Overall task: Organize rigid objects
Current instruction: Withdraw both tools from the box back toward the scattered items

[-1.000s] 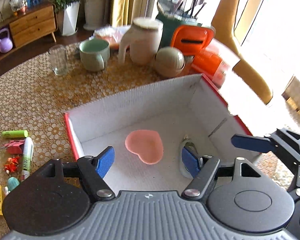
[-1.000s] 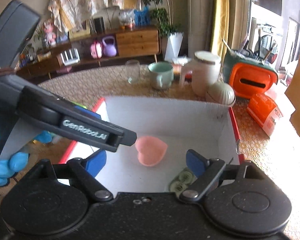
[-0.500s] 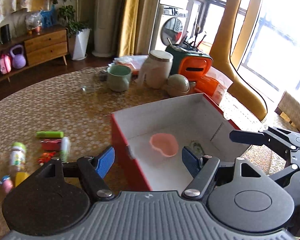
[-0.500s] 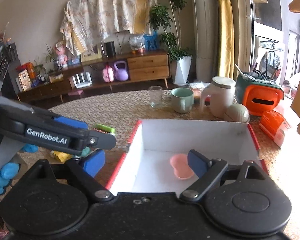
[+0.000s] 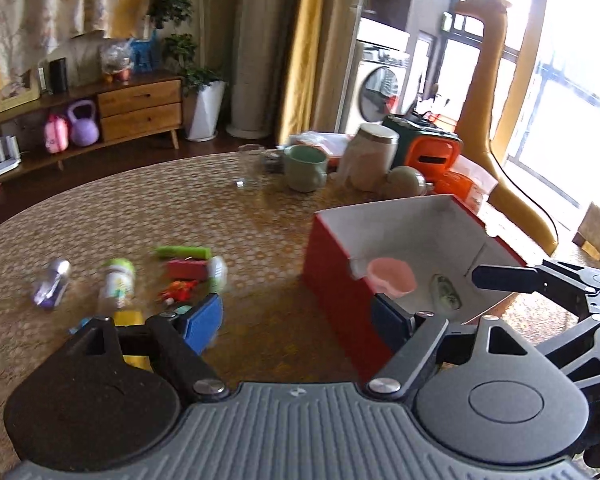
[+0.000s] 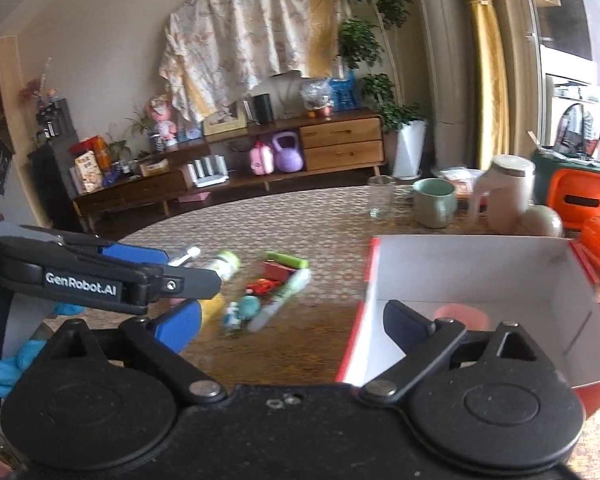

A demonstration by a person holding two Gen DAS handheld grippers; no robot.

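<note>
Though blurred, perhaps silicone: pink heart mould [image 5: 392, 277] in white-lined cardboard box [image 5: 428, 220].

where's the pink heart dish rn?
Inside the red box, on its white floor: the pink heart dish sits mid-right in the left wrist view, left of a small greenish item.

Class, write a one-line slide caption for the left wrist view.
Open, empty left gripper between scattered small items and the red box holding a pink heart-shaped dish.

A home living room: wooden sideboard [image 6: 340, 146] with a purple kettlebell [image 6: 287, 152], potted plant [image 6: 410, 148], yellow curtains [image 5: 304, 52], washing machine [image 5: 380, 92], and a patterned dining table [image 5: 140, 216].
</note>
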